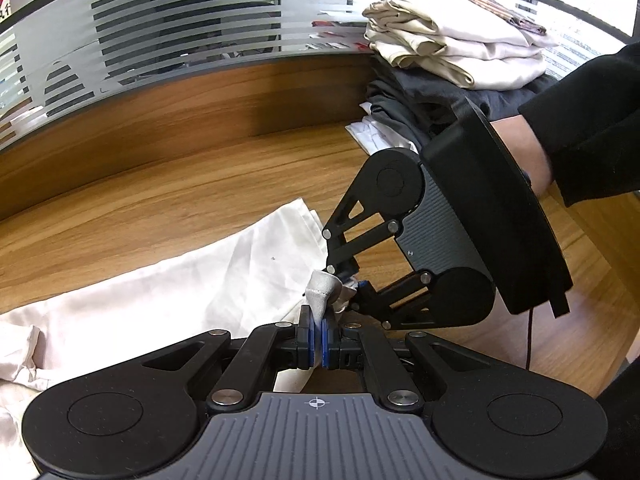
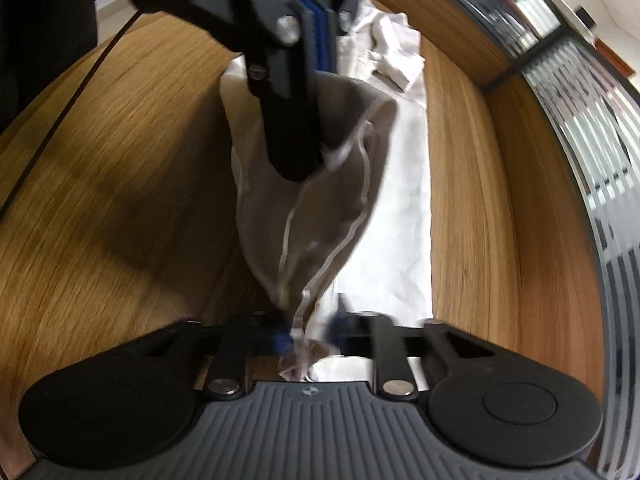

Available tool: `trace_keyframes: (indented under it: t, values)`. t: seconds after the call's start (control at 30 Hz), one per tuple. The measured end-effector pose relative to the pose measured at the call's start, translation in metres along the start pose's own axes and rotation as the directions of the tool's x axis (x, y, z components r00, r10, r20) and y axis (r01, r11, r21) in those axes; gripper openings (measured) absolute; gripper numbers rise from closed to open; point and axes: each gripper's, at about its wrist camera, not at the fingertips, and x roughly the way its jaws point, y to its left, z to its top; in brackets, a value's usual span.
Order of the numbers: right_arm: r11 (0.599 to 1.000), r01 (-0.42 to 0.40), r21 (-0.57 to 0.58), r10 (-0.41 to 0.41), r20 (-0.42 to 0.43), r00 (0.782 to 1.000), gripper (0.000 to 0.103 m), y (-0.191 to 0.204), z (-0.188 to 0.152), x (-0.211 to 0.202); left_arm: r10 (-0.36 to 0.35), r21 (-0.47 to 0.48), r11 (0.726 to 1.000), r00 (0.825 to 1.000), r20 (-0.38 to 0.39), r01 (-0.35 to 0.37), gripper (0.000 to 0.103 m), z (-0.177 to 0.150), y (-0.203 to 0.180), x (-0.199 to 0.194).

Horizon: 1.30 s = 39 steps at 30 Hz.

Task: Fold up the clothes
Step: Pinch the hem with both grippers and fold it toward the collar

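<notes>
Left tool (image 1: 318,338) pinching white garment (image 1: 192,292), wooden table (image 1: 160,200)

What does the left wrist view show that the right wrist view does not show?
Only the left wrist view shows the pile of folded clothes at the back of the table, and the person's hand and dark sleeve behind the right gripper.

Only the right wrist view shows the grey underside of the lifted cloth, hanging between the two grippers, with its seams.

Both show the white garment on the wooden table, the striped glass wall, and the left gripper shut on the cloth.
</notes>
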Motion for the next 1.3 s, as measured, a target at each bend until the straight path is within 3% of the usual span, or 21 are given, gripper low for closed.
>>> trace_keyframes:
  t: [0.23,0.4,0.57,0.77,1.07,1.17,1.27,1.3]
  values:
    - [0.988,0.07,-0.14,-0.075,-0.03,0.997,0.007,-0.001,0.025,-0.009,0.041,-0.084,0.996,0.997,0.064,-0.036,0.006,-0.013,0.011,-0.024]
    - [0.959,0.133,-0.251,-0.146,-0.037,0.989,0.007,-0.013,0.06,-0.004,0.147,-0.141,0.981,0.982,0.116,-0.131,0.006,-0.028,0.024,-0.045]
    - [0.918,0.144,-0.37,-0.165,-0.026,0.986,0.007,-0.025,0.101,0.016,0.263,-0.289,0.931,0.958,0.115,-0.221,0.006,-0.049,0.055,-0.06]
    - [0.839,0.082,-0.538,-0.105,-0.011,0.994,0.007,-0.034,0.155,0.055,0.362,-0.414,0.855,0.931,0.043,-0.314,0.006,-0.085,0.094,-0.068]
    - [0.707,-0.047,-0.706,0.001,-0.066,0.998,0.007,-0.045,0.225,0.115,0.369,-0.586,0.737,0.927,-0.068,-0.336,0.006,-0.137,0.155,-0.072]
    - [0.679,-0.087,-0.729,0.018,-0.102,0.995,0.008,-0.043,0.237,0.132,0.341,-0.606,0.722,0.934,-0.107,-0.333,0.006,-0.15,0.172,-0.064]
    - [0.65,-0.102,-0.753,0.015,-0.121,0.992,0.02,-0.03,0.24,0.139,0.302,-0.616,0.722,0.945,-0.128,-0.314,0.006,-0.158,0.186,-0.058]
    - [0.638,-0.103,-0.763,0.013,-0.124,0.992,0.034,-0.025,0.239,0.141,0.291,-0.618,0.725,0.949,-0.126,-0.304,0.007,-0.159,0.188,-0.058]
